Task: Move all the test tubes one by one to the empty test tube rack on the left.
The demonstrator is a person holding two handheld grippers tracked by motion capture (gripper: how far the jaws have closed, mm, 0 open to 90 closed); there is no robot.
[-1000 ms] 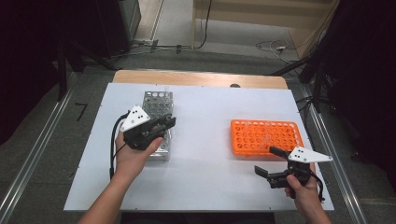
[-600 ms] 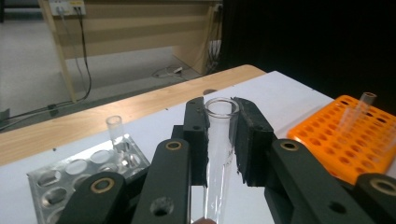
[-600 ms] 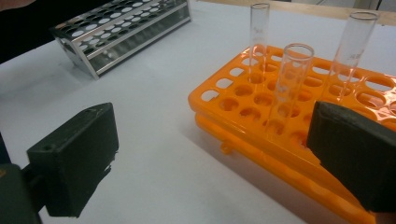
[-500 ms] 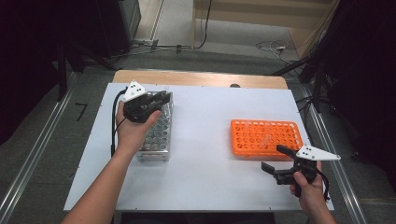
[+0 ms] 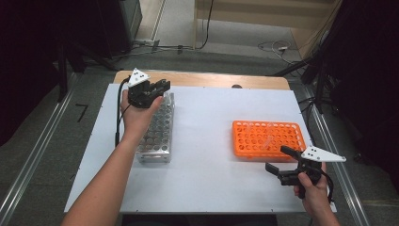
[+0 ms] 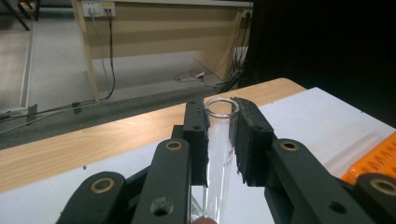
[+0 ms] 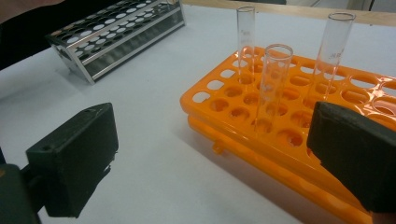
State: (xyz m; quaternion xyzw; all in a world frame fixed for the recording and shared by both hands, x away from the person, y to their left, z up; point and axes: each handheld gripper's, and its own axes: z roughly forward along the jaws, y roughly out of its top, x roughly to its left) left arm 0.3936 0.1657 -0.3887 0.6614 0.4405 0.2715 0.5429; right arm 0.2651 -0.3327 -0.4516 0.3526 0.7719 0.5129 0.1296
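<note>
My left gripper (image 5: 157, 87) hovers over the far end of the metal tube rack (image 5: 157, 134), shut on a clear glass test tube (image 6: 218, 144). In the left gripper view the tube stands upright between the two black pads (image 6: 250, 140), its rim level with their tips. My right gripper (image 5: 276, 158) is open at the near right, just in front of the orange tube rack (image 5: 268, 139), with nothing between its pads (image 7: 74, 158). Three glass tubes (image 7: 273, 84) stand upright in the orange rack (image 7: 243, 112).
The white table top (image 5: 207, 160) lies on a wooden table whose far edge (image 5: 202, 79) shows behind it. The metal rack (image 7: 116, 37) shows many open holes. Cables and a power strip lie on the floor beyond the table.
My left hand has carried the tube away from me, from the rack's middle to above its far end. The right gripper has stayed about where it was.
</note>
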